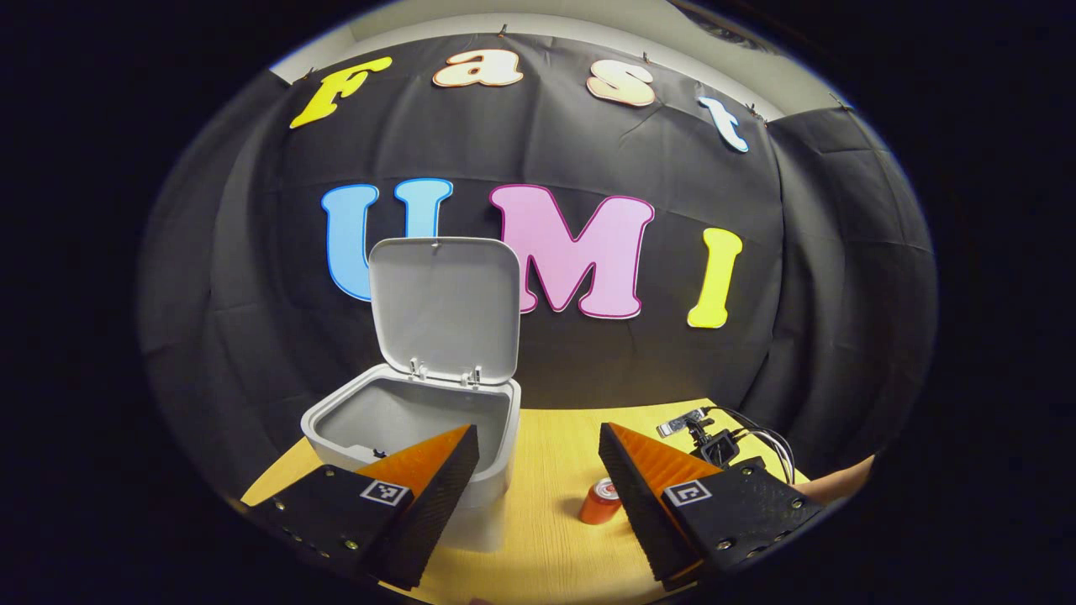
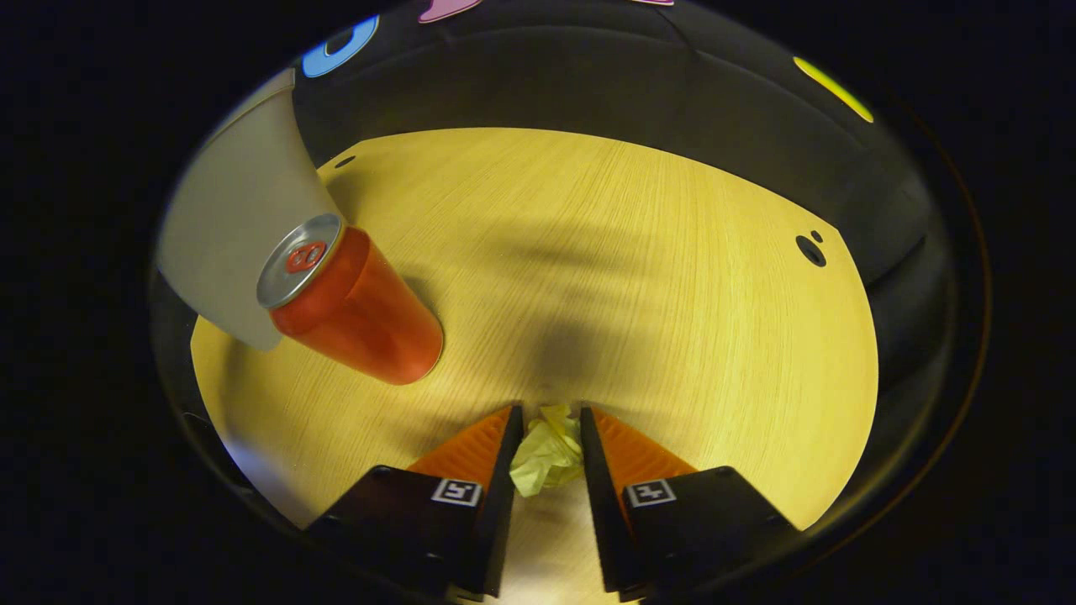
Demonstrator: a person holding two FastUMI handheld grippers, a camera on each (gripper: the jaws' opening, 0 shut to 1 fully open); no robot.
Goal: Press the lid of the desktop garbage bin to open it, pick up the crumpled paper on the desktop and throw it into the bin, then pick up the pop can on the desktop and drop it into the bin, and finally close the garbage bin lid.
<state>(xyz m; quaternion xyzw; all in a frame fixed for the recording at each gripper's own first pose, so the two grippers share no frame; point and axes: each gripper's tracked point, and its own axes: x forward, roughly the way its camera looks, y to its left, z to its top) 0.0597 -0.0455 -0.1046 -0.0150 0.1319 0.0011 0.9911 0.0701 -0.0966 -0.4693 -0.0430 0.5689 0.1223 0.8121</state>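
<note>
The white desktop bin (image 1: 420, 428) stands at the table's left with its lid (image 1: 445, 307) raised upright. My left gripper (image 1: 538, 445) hovers open in front of it, its fingers wide apart with nothing between them. The red pop can (image 1: 600, 501) stands upright to the bin's right. In the right gripper view the same can (image 2: 357, 307) stands to the upper left, beside the bin's wall (image 2: 239, 227). My right gripper (image 2: 549, 420) points down at the table and is shut on the yellow crumpled paper (image 2: 548, 458), both fingers pressing its sides.
The wooden table (image 2: 639, 269) has two small dark holes near its far edge (image 2: 810, 249). A black device with cables (image 1: 714, 441) and a hand (image 1: 841, 481) are at the table's right in the left gripper view.
</note>
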